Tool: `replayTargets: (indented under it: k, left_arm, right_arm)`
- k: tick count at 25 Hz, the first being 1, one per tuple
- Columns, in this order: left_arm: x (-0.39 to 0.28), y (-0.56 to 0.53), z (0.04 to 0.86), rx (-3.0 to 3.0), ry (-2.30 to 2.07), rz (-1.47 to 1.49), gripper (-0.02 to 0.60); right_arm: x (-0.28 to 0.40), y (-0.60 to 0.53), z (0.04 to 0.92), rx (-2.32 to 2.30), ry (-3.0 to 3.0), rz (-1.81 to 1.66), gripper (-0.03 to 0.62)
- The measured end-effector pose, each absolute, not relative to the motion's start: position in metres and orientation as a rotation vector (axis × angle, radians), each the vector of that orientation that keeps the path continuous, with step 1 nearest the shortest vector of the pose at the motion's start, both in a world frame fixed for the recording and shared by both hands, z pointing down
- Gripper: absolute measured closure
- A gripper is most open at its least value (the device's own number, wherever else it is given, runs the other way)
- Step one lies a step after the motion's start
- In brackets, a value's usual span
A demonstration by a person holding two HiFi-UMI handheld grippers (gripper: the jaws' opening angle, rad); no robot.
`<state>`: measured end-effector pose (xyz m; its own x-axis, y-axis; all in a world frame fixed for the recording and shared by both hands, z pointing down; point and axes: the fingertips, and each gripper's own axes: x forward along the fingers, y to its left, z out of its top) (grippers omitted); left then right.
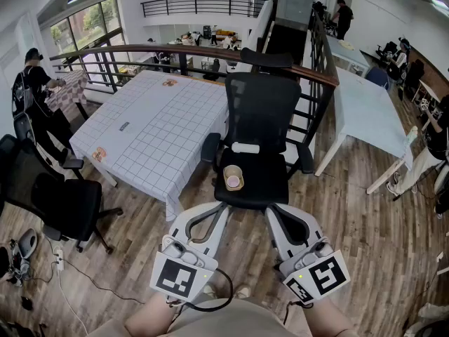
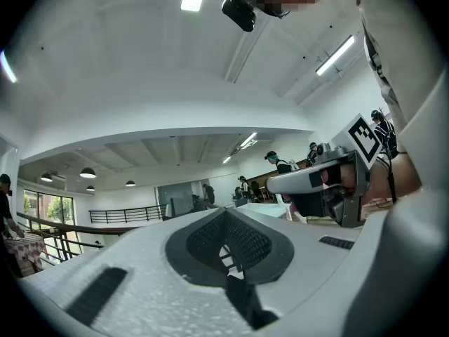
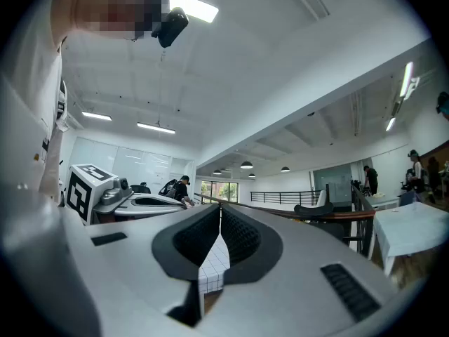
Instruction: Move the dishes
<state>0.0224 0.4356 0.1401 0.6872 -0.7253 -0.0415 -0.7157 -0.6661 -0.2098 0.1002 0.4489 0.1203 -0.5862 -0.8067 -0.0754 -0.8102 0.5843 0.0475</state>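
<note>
A small tan bowl sits upright, mouth to the ceiling, on the seat of the black office chair at the frame's centre; being round, it has no long axis. Behind it a white roll lies crosswise against the backrest, and a grid-clothed desk stands to the left. Low in the frame, the left gripper and right gripper point level at the chair, fingers pressed together on nothing, short of the bowl.
</note>
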Motion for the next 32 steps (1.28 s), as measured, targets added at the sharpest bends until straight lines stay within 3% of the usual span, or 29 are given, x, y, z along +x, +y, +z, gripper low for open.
replayTargets:
  k: [15,32]
  left_arm:
    - [0.042,0.408,0.157,-2.712,1.222,-0.070,0.571]
    - [0.116,0.376,0.144,-2.685,1.301,-0.101,0.569]
  right_arm:
    - [0.129,0.423,0.140,-1.442,2.762,0.063,0.571]
    - [0.195,0.379,0.151,-1.337,2.847,-0.009,0.569]
